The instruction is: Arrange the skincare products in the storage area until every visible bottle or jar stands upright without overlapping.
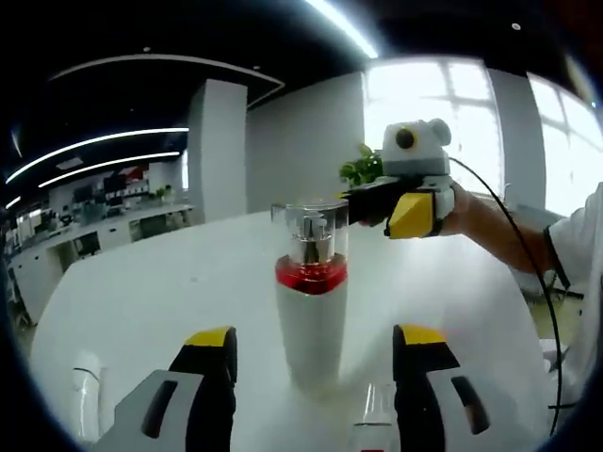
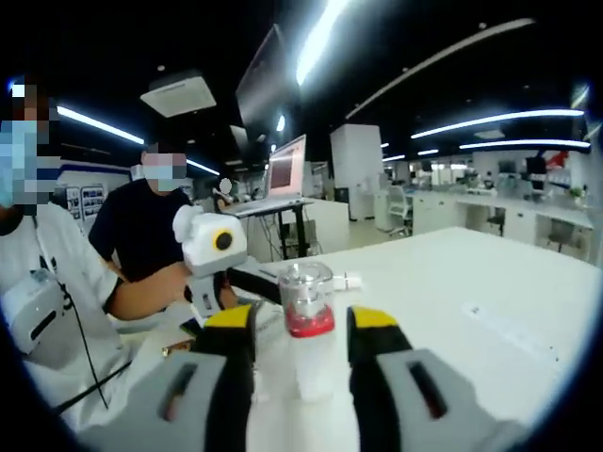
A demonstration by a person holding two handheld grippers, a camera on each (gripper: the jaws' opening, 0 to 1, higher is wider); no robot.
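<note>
A: In the left gripper view, what is seen?
B: A white bottle (image 1: 311, 306) with a clear cap and red band is seen upright on the white surface (image 1: 141, 292), between the spread jaws of the left gripper (image 1: 316, 363), untouched. A second bottle's clear top (image 1: 374, 414) is glimpsed low down. The right gripper (image 1: 405, 202) is held beyond, near the far edge.

A: And the right gripper view?
B: The same bottle (image 2: 306, 325) is framed by the right gripper (image 2: 301, 344), jaws parted. Open surface (image 2: 471, 282) is seen rightward; two seated people (image 2: 141, 226) are seen left.

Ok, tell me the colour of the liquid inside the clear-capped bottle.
Red, sitting above the white body of the bottle; clearest in the left gripper view.
</note>
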